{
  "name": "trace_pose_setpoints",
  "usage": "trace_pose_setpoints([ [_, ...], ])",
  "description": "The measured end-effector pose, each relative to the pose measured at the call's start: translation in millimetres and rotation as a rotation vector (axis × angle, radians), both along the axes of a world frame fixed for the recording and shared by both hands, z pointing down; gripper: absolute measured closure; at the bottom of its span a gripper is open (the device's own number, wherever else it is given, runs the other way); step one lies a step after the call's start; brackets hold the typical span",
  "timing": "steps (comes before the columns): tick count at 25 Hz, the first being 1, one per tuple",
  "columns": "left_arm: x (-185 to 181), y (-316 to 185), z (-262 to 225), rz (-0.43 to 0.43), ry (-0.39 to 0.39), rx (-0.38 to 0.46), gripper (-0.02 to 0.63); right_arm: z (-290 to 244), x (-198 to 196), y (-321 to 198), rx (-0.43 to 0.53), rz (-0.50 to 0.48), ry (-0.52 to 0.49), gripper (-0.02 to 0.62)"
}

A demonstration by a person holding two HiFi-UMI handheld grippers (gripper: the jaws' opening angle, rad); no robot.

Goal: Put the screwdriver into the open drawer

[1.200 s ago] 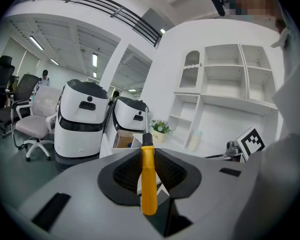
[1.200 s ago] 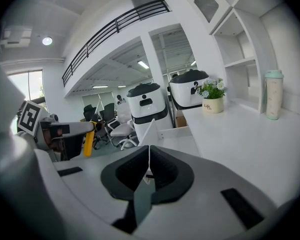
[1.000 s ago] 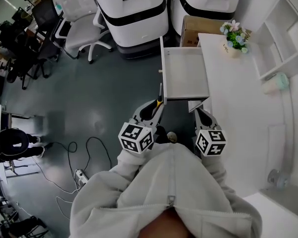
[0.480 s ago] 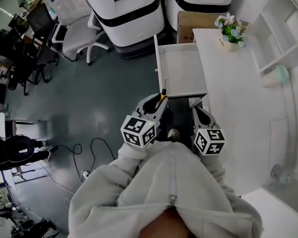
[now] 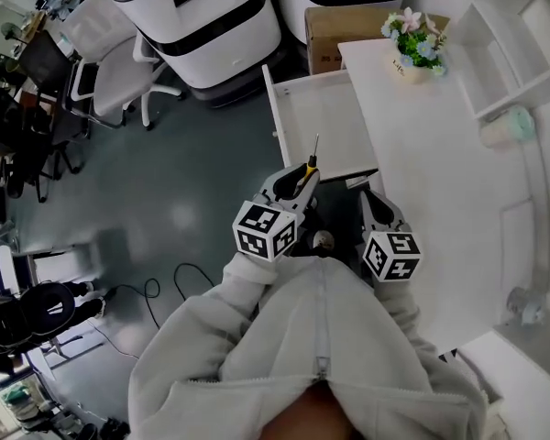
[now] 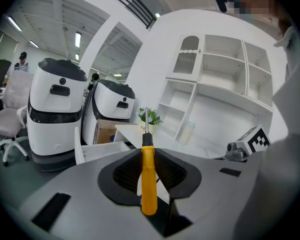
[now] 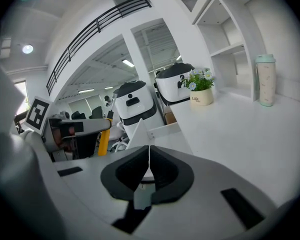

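Left claw (image 6: pixel 148 156) grips the screwdriver (image 5: pixel 307 166) by the open drawer (image 5: pixel 319 117).
Pads pinch the yellow handle, shaft pointing forward; in the head view the tip overlaps the drawer's near end. Right claw (image 7: pixel 149 165) is clenched and empty, beside the white worktop (image 5: pixel 440 154).

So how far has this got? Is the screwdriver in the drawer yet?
Not yet. Done: the drawer stands pulled open, and the yellow-handled screwdriver is clamped in the left gripper. In hand: in the head view its tip shows over the drawer's near end. Left: lower it in and let go. The right gripper is shut with nothing in it.
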State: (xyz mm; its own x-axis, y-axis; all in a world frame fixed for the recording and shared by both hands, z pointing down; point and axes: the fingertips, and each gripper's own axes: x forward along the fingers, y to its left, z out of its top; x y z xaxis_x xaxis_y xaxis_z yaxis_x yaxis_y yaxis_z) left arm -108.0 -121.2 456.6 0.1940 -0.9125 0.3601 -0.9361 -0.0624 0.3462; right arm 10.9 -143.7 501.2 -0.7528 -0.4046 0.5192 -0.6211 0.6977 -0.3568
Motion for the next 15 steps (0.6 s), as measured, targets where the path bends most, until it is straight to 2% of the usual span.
trace_pose_setpoints([
  [9, -11.9, -68.6, 11.2, 0.151, -0.015, -0.021, 0.518, -6.9, -10.6, -39.0, 0.011, 0.128, 0.013, 0.561],
  [15, -10.4, -96.8, 36.9, 0.248, 0.007, -0.088, 0.518, -5.6, -17.4, -50.5, 0.004, 0.202, 0.036, 0.561],
])
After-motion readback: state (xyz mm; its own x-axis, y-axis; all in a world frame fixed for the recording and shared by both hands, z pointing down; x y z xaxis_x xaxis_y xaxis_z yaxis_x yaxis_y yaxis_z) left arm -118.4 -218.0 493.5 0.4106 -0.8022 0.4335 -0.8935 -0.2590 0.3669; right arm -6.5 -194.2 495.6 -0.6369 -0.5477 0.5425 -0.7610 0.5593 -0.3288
